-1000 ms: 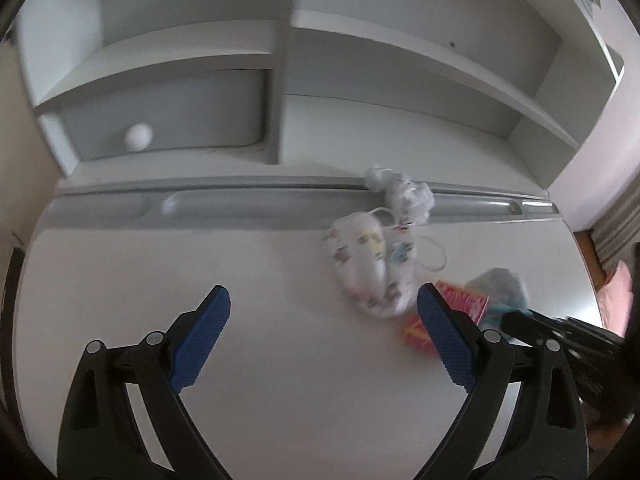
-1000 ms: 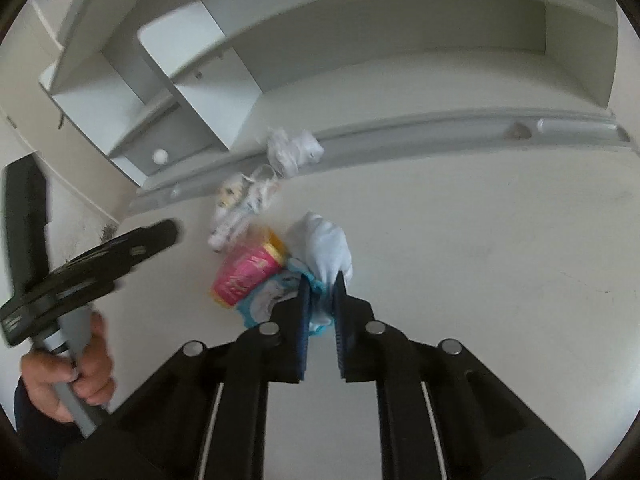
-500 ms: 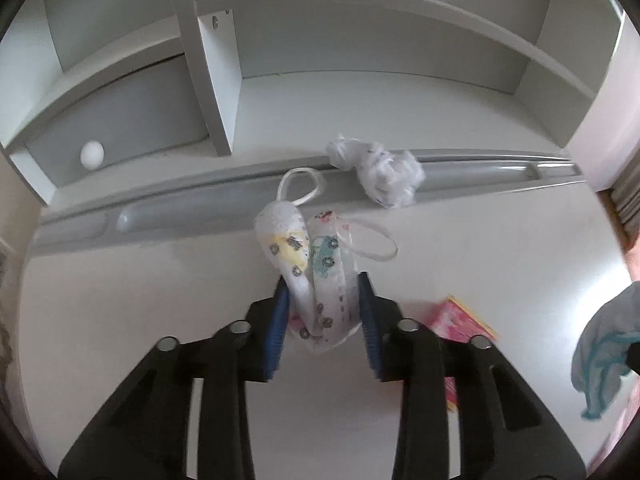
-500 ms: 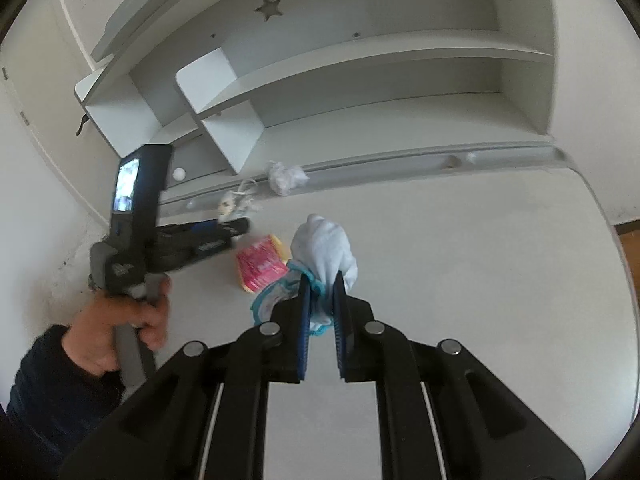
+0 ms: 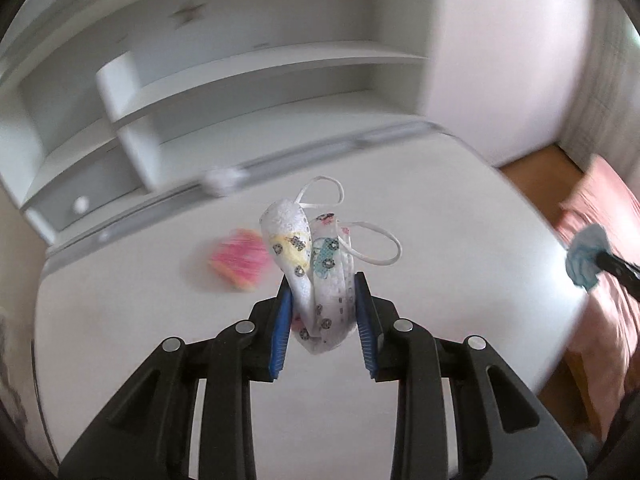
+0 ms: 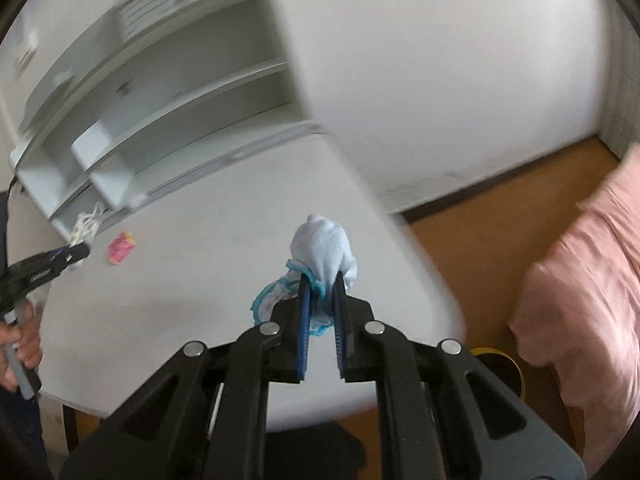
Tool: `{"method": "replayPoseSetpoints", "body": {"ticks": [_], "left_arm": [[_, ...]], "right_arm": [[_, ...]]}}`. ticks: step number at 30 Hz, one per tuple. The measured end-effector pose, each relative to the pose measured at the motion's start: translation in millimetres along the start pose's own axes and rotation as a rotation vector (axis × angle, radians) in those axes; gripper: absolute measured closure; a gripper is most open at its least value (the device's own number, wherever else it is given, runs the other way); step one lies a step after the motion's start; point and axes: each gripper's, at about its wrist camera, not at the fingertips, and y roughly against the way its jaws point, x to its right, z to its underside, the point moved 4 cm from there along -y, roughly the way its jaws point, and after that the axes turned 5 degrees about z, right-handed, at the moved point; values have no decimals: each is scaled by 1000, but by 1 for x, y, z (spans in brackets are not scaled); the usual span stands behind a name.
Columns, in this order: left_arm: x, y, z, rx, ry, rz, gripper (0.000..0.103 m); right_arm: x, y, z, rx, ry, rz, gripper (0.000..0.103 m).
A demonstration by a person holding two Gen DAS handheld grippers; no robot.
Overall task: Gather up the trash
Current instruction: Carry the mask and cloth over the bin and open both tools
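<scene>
Two grips: both pieces of trash are held in the air above or near the desk (image 5: 460, 240).
Left gripper (image 5: 322, 320): its fingers are closed narrowly on the printed face mask (image 5: 308, 264), which is lifted over the middle of the desk.
Right gripper (image 6: 320, 308): its fingers are pressed almost together on the white and blue wad (image 6: 324, 248), which is carried at the right edge of the desk, with the wooden floor (image 6: 500, 224) beyond it.
Trash left on the desk: a pink wrapper (image 5: 240, 264) lies on the desk left of the mask; a white crumpled piece (image 5: 222, 178) lies at the back of the desk, by the groove under the shelves (image 5: 248, 80).
Risk for the mask: only its lower fold is clamped, so it may be pulled out if the loose ear loops (image 5: 376, 240) are caught on something.
Risk for the wad: it is soft and held by one end; it may slip out during a fast swing and fall on the floor.
Risk of blur: both views are smeared, so a drop may not be noticed.
Bin: no bin can be identified for certain.
</scene>
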Motion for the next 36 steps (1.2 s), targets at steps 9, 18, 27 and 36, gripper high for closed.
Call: {"method": "replayPoseSetpoints", "body": {"ticks": [9,18,27,36], "left_arm": [[192,15,31,7,-196,179,74],[374,-26,98,-70,-350,403,74],[415,-113,142,-202,-346,443,74],[431,-136,145,-237,-324,452,71]], "right_arm": [[169,33,77,-12,-198,160,92],[260,3,129,-129,-392,146,92],[286,-25,157,-196,-429,178,92],[293,-37,161,-204,-436,168,92]]}}
